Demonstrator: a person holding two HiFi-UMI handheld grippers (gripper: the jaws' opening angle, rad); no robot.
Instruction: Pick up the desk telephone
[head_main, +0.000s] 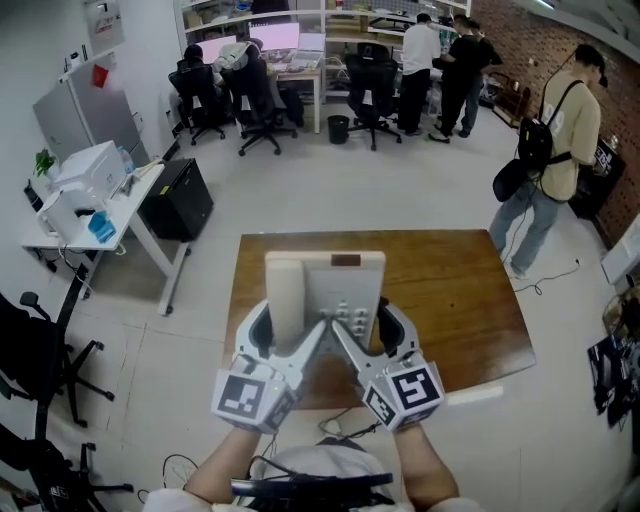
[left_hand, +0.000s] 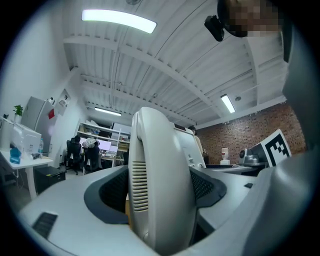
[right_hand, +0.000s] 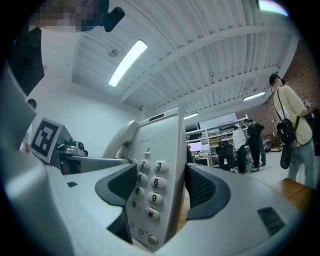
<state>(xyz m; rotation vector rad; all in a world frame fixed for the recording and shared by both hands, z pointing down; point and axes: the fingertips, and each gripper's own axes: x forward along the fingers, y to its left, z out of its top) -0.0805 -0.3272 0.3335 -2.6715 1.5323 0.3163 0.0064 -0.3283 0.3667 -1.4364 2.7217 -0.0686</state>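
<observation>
A cream desk telephone (head_main: 322, 295) hangs in the air above the brown wooden table (head_main: 455, 300), held between both grippers. My left gripper (head_main: 272, 335) is shut on its handset side (left_hand: 160, 190), with the dark pads pressing both faces. My right gripper (head_main: 378, 330) is shut on the keypad side (right_hand: 155, 195), and the number keys show between its pads. In the gripper views the phone stands on edge, tilted up against the ceiling.
A person with a backpack (head_main: 560, 150) stands to the right of the table. A white side desk with a printer (head_main: 85, 195) and a black box (head_main: 178, 198) are at the left. Office chairs (head_main: 250, 100) and several people fill the far end.
</observation>
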